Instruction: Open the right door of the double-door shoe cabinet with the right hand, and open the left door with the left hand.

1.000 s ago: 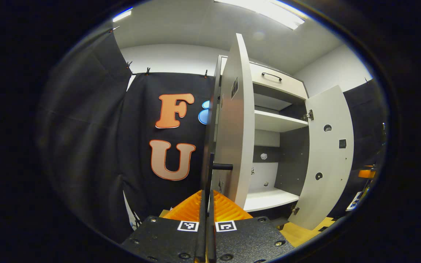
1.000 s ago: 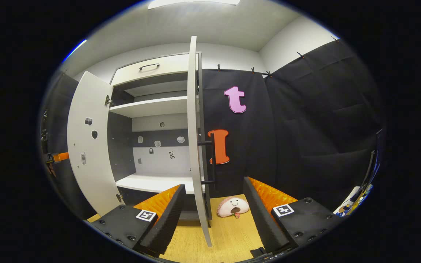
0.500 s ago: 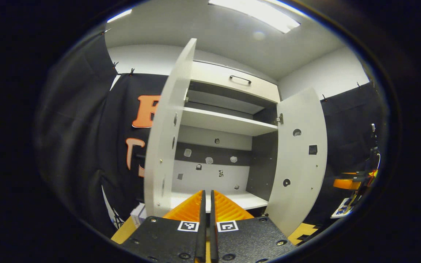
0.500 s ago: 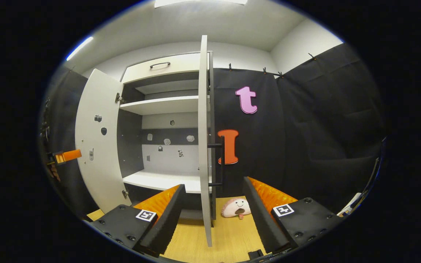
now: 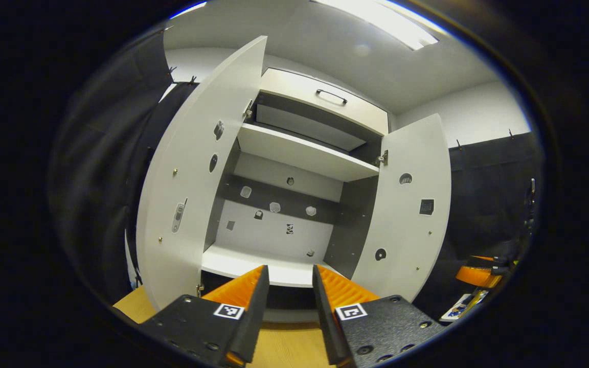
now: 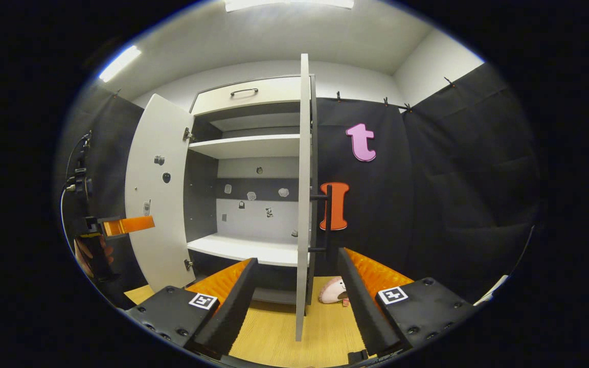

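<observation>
Smooth matt white board on both cabinet doors (image 5: 187,204); dark, probably metal bar handle (image 6: 328,217); pale wood-grain floor (image 6: 274,332); soft plush toy (image 6: 336,290).

The shoe cabinet (image 5: 294,204) is standing with its left door (image 5: 187,194) and right door (image 5: 407,209) swinging outward; a plush toy (image 6: 334,291) is lying on the floor (image 6: 274,327) beside the right door.

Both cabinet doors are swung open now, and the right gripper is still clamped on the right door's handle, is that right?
Not quite. Both doors are open, but the right gripper is not clamped on the handle: in the right gripper view its fingers stand wide apart, with the right door edge-on between them and the handle beyond them, untouched. The left door stands swung wide.
</observation>
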A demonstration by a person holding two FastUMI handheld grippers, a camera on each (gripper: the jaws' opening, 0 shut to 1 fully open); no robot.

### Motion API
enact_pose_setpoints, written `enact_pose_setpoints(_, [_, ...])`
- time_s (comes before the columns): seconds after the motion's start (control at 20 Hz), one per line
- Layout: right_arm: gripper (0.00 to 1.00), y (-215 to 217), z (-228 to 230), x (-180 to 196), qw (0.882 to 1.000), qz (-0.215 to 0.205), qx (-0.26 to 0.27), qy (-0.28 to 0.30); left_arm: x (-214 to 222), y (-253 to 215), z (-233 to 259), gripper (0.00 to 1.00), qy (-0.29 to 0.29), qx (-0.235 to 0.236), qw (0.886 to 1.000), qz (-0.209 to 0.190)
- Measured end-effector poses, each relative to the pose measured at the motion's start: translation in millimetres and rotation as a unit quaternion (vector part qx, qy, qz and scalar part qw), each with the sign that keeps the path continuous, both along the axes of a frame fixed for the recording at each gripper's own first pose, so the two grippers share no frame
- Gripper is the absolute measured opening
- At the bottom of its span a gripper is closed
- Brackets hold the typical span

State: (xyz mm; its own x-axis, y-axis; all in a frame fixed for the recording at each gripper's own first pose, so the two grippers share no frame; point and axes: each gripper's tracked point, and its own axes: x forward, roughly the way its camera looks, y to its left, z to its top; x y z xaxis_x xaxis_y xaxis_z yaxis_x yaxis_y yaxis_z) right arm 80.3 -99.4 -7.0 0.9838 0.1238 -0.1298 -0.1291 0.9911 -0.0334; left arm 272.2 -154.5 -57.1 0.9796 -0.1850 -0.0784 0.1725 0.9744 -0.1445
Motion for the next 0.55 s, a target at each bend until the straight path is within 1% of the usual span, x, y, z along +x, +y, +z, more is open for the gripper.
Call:
enact_pose_setpoints(0.05, [0.94,0.7,-1.1,-0.8,1.0,0.006,-0.002,0.001,-1.3,1.1,2.2,0.63,-0.008,0.009,1.0,0.008])
enact_pose_setpoints(0.1, [0.94,2.2,-0.2,-0.9,1.0,0.011,-0.001,-0.001,-1.7,2.1,4.8,0.8,-0.019,0.016,1.0,0.017])
enact_pose_setpoints(0.15, [0.94,3.2,1.6,-0.6,1.0,0.015,0.003,-0.005,-0.9,4.2,9.2,0.88,-0.031,0.022,0.999,0.029])
enact_pose_setpoints(0.2, [0.94,3.9,4.5,-0.8,1.0,0.019,0.009,-0.009,-1.1,5.4,11.4,0.92,-0.037,0.027,0.998,0.04])
enact_pose_setpoints(0.35, [0.94,3.8,9.5,1.5,0.999,0.026,0.013,-0.015,-5.6,2.3,17.1,0.94,-0.043,0.029,0.997,0.055])
enact_pose_setpoints(0.45, [0.94,3.6,10.9,-0.7,0.999,0.033,0.015,-0.015,-5.8,-4.9,21.5,0.94,-0.05,0.02,0.997,0.05])
enact_pose_setpoints(0.5, [0.98,4.6,12.0,-0.2,0.999,0.038,0.022,-0.014,-5.8,-8.9,20.5,0.94,-0.049,0.018,0.997,0.048])
enact_pose_setpoints(0.55, [0.98,5.7,12.4,-1.0,0.999,0.043,0.03,-0.013,-5.7,-10.2,20.9,0.94,-0.05,0.018,0.997,0.048])
